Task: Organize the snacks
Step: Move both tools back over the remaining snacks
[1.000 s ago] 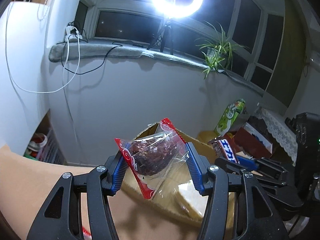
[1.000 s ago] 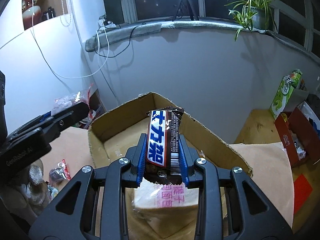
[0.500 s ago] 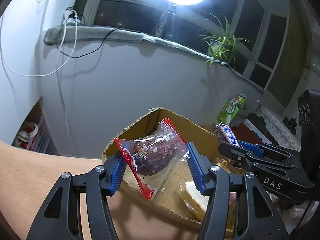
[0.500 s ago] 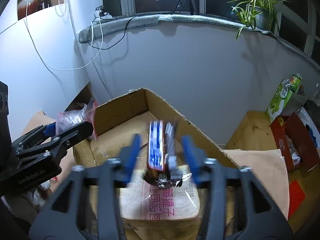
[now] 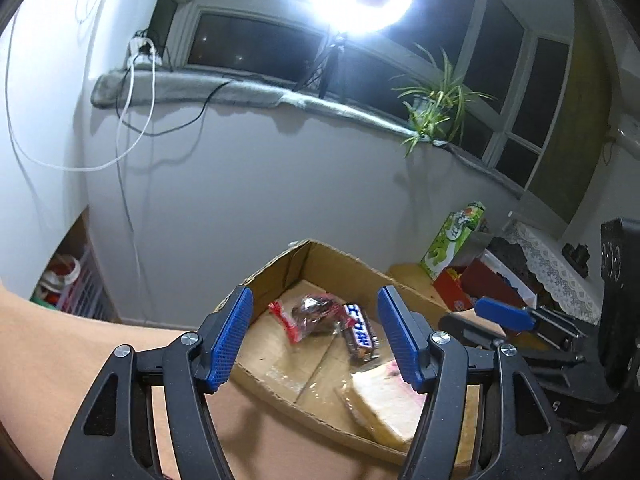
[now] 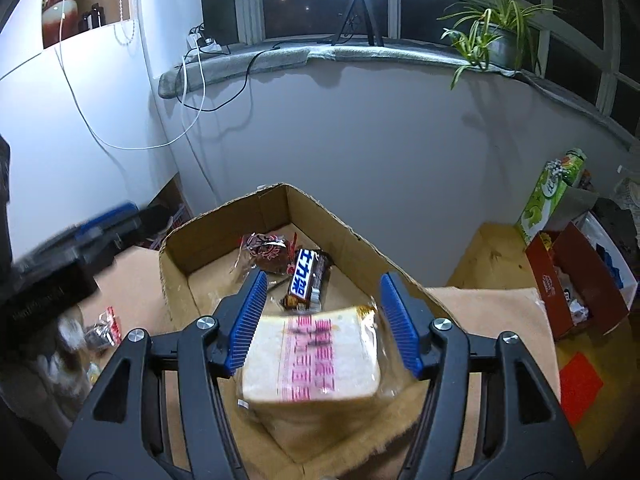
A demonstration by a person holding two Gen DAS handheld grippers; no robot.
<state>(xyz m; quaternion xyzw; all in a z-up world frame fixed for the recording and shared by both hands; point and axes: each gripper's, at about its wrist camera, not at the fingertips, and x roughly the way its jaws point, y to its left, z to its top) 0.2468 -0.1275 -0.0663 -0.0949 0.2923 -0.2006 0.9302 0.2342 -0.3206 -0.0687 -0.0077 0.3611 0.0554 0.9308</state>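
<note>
Both your grippers are spread wide and hold nothing. Your left gripper (image 5: 314,338) and right gripper (image 6: 322,322) hang above the cardboard box (image 6: 176,280). Inside it, the clear red-edged snack packet (image 5: 312,314) lies toward the far corner, touching the chocolate bar (image 6: 308,278). The wrapped bread slice (image 6: 316,360) rests at the near edge.
</note>
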